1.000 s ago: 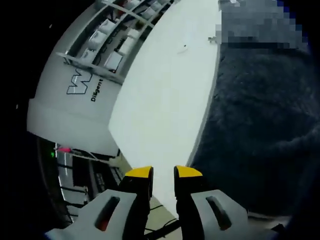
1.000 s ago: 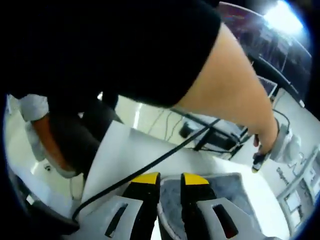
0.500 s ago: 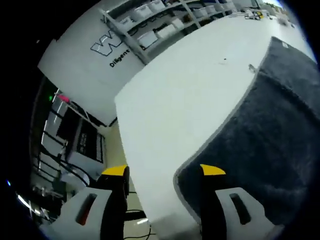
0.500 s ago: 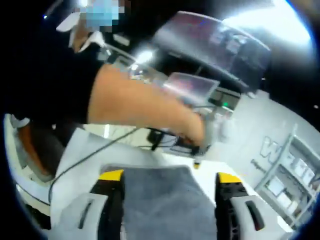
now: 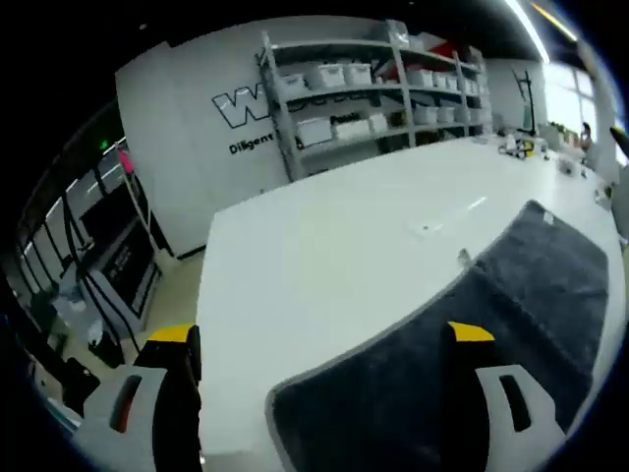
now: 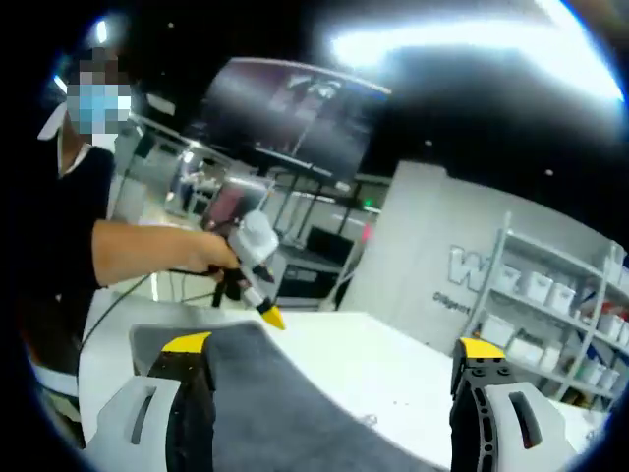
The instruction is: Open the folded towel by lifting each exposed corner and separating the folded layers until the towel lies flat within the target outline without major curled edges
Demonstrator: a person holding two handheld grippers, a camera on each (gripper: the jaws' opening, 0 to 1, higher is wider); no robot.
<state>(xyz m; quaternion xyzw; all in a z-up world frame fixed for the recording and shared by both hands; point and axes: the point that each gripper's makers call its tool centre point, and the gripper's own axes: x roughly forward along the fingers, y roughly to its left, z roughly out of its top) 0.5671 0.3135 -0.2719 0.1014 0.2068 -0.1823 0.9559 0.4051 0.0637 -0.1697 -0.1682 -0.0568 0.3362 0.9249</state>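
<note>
Left gripper (image 5: 324,339): jaws spread wide and empty, yellow tips at 7 and 5 o'clock of the left gripper view, above a dark grey towel (image 5: 472,344) spread on the white table (image 5: 324,246), occupying the 4 to 6 o'clock area with one rounded corner nearest the camera. Right gripper (image 6: 332,346): jaws likewise wide apart, holding nothing, towel (image 6: 285,413) at 6 o'clock between them. Background: shelving with white bins (image 5: 364,93) at 12 o'clock in the left gripper view; person's hand (image 6: 201,258) carrying the left gripper at 9 o'clock in the right gripper view.
</note>
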